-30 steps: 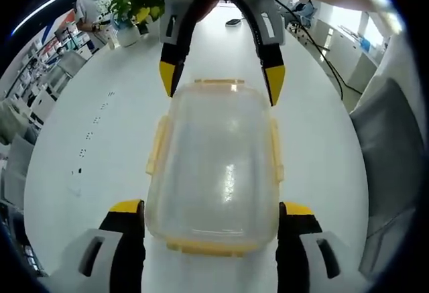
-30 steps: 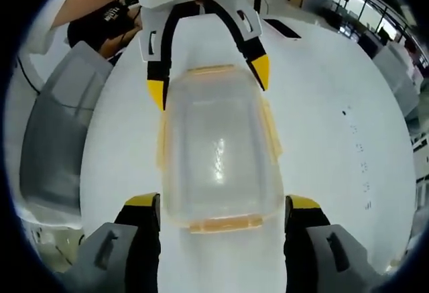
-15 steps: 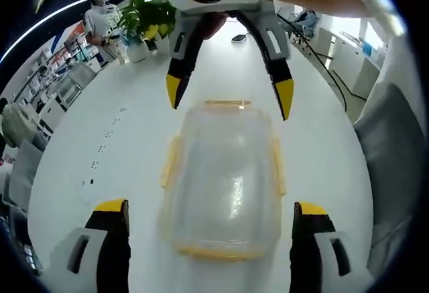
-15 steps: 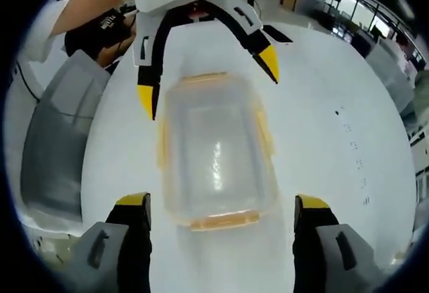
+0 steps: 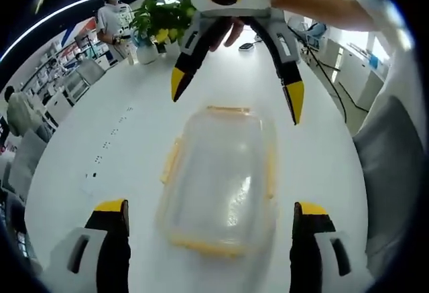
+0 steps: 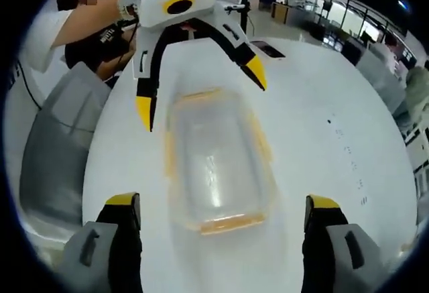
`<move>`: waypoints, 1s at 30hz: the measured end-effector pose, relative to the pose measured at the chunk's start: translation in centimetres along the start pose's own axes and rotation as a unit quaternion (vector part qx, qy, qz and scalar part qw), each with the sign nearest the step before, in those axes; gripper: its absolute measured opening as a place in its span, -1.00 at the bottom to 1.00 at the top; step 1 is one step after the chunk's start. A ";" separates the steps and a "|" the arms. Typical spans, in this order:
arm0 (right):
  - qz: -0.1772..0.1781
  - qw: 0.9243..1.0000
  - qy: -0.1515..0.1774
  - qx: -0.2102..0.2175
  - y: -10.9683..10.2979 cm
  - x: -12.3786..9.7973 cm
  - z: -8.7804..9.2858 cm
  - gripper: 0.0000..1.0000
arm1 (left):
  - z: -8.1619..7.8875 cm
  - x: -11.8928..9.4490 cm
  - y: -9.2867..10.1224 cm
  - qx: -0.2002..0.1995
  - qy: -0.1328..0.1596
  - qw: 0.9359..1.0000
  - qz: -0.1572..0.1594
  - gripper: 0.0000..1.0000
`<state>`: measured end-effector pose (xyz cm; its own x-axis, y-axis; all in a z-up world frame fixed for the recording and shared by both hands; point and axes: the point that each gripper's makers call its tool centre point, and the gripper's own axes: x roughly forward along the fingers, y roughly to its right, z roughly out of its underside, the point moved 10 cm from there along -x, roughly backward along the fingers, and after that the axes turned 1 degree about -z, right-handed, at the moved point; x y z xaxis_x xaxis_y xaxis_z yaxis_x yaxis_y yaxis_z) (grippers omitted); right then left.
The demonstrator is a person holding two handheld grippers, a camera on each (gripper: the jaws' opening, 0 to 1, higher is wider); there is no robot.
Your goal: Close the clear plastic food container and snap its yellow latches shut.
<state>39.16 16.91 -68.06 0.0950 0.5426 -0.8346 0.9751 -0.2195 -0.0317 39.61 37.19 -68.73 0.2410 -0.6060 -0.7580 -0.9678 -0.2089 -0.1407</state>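
Note:
A clear plastic container [image 5: 218,186] with its lid on rests on the white table [image 5: 114,139]. Yellow latches [image 5: 171,162] run along all its sides; I cannot tell whether they are snapped down. My left gripper [image 5: 209,216] is open, its jaws wide on either side of the container's near end and apart from it. My right gripper [image 5: 234,95] hangs open above the far end. In the right gripper view the container [image 6: 218,169] lies between my own open right gripper [image 6: 222,204] and the left gripper [image 6: 200,95] facing it.
A potted plant [image 5: 157,18] and a standing person [image 5: 117,18] are at the table's far edge. A dark flat object [image 5: 247,46] lies further along the table. A grey chair [image 5: 392,172] stands beside the table, also seen as the chair [image 6: 57,145].
Both grippers have drawn back and up from the container and their jaws stand wider. The container has stayed on the table.

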 end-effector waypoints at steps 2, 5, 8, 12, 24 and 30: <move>0.004 1.000 0.003 0.004 -0.1 -0.2 0.2 0.99 | 0.0 -0.3 0.1 -0.012 0.005 1.000 -0.005 0.98; 0.016 1.000 0.019 0.012 -0.3 -0.6 0.3 0.99 | -0.1 -0.7 0.5 -0.040 0.028 0.999 -0.004 0.98; 0.030 0.998 0.042 0.020 -0.8 -1.1 0.2 0.99 | -0.4 -1.3 1.0 -0.046 0.058 0.997 -0.016 0.98; 0.040 0.997 0.049 0.033 -1.4 -1.8 0.2 0.99 | -0.5 -2.3 1.7 -0.059 0.087 0.994 -0.027 0.98; 0.090 0.990 0.096 0.055 -4.7 -3.9 0.6 0.98 | 0.4 -5.5 4.3 -0.073 0.121 0.988 -0.063 0.98; 0.104 0.984 0.120 0.080 -7.0 -4.4 0.9 0.95 | 1.4 -7.7 6.4 -0.089 0.148 0.981 -0.084 0.98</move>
<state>31.78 15.33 -64.61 0.3529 0.6445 -0.6783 0.8869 -0.4613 0.0232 31.50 41.55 -64.68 0.4314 -0.7424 -0.5126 -0.8912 -0.4391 -0.1140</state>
